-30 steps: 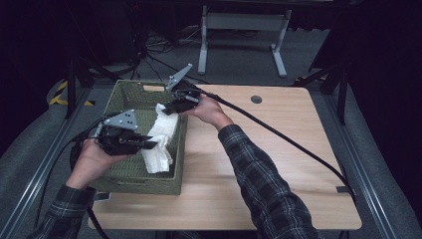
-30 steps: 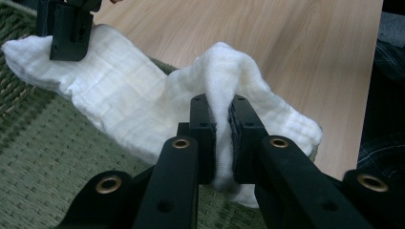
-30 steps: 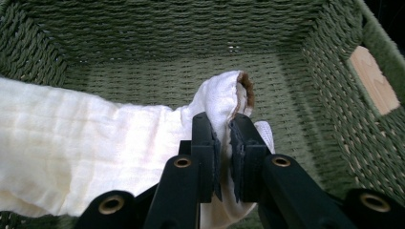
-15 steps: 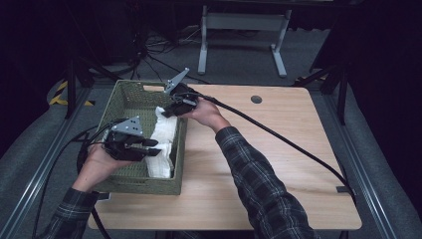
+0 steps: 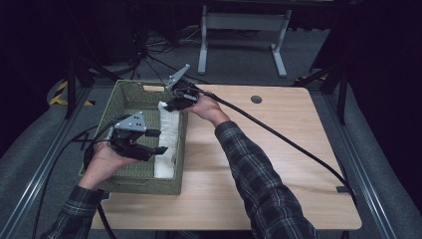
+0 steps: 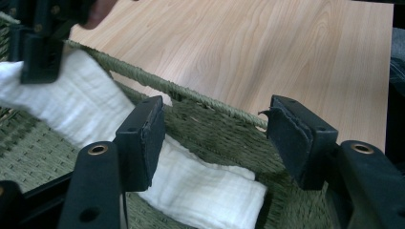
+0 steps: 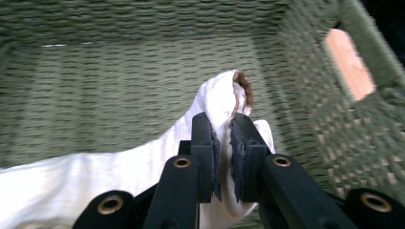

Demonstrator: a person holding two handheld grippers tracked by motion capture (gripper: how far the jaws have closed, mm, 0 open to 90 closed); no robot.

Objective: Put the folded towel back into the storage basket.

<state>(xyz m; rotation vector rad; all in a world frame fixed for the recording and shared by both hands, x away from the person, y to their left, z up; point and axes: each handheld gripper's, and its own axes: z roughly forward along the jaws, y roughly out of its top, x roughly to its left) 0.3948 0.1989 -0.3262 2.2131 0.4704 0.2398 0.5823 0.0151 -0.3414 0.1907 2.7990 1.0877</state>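
Having just spread its jaws off the white cloth's (image 5: pixel 168 137) near end, the left gripper (image 5: pixel 154 141) has released it into the green basket (image 5: pixel 130 182), leaving only the right gripper (image 7: pixel 223 143) clenched on the far end.

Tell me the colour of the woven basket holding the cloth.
Olive green; the woven basket shows best in the right gripper view.

Probably a lab (dark surroundings): metal rails (image 5: pixel 45 169), floor cables (image 5: pixel 149 55), a stand (image 5: pixel 239 22).
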